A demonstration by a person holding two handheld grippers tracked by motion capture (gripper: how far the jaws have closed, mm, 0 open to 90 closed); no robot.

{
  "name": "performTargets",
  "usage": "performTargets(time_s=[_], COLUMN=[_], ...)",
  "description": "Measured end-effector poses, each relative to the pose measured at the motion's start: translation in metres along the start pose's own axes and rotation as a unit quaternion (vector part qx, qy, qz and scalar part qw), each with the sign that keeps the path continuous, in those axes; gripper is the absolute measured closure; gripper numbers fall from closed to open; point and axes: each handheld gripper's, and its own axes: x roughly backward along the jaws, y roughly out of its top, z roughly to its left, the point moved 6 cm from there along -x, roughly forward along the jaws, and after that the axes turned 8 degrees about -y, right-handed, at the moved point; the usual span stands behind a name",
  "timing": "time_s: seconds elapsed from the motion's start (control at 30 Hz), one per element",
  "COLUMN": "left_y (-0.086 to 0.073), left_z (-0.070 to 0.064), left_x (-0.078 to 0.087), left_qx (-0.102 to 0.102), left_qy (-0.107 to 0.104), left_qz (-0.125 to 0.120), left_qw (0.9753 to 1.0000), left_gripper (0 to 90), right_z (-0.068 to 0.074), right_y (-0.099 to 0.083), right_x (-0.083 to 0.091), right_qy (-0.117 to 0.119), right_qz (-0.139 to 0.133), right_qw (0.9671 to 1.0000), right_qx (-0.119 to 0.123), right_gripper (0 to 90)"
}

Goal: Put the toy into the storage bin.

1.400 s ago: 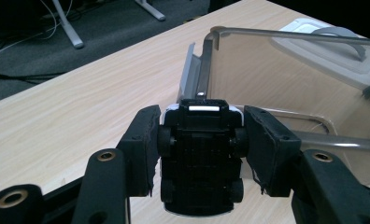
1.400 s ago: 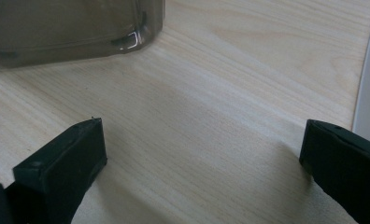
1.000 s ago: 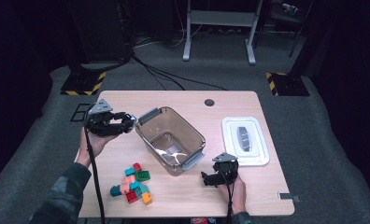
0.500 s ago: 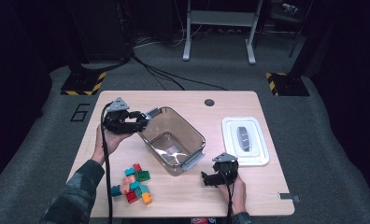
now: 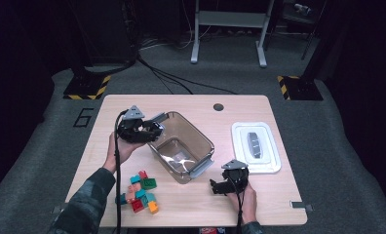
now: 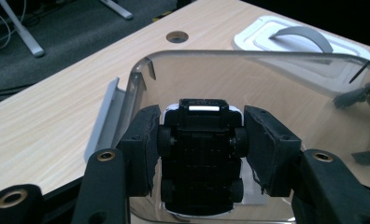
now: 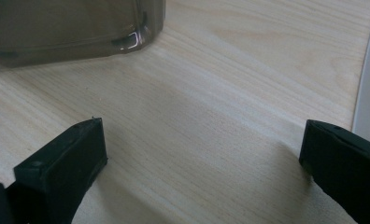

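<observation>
Toy car, underside facing my camera, sits clamped between my left gripper's jaws, wheels against the pads, held over the near end of the clear bin. My right gripper rests low on the table with jaws spread wide and nothing between them, just beside the bin's corner. Lid lies right of the bin; bricks sit at my left
</observation>
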Motion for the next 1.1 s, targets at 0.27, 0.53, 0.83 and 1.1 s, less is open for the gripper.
performTargets(time_s=[0.27,0.53,0.83,1.1], left_y=[-0.010,-0.021,-0.025,-0.021], left_z=[0.000,-0.001,-0.001,-0.001], left_x=[0.004,0.005,0.003,0.019], left_qx=[0.003,0.001,0.003,0.009], left_qy=[-0.007,-0.007,-0.007,-0.010], left_qz=[0.012,0.037,0.042,0.011], left_qw=[0.9999,0.9993,0.9991,0.9998], left_gripper=[47.8,47.7,47.0,24.6], right_z=[0.000,0.000,0.000,0.000], right_y=[0.000,0.000,0.000,0.000], right_x=[0.000,0.000,0.000,0.000], right_qy=[0.000,0.000,-0.001,0.000], right_qz=[0.000,0.001,-0.001,-0.001], right_qw=[1.0000,1.0000,1.0000,1.0000], right_qx=[0.000,-0.002,0.000,-0.001], right_gripper=[0.0,0.0,0.0,0.1])
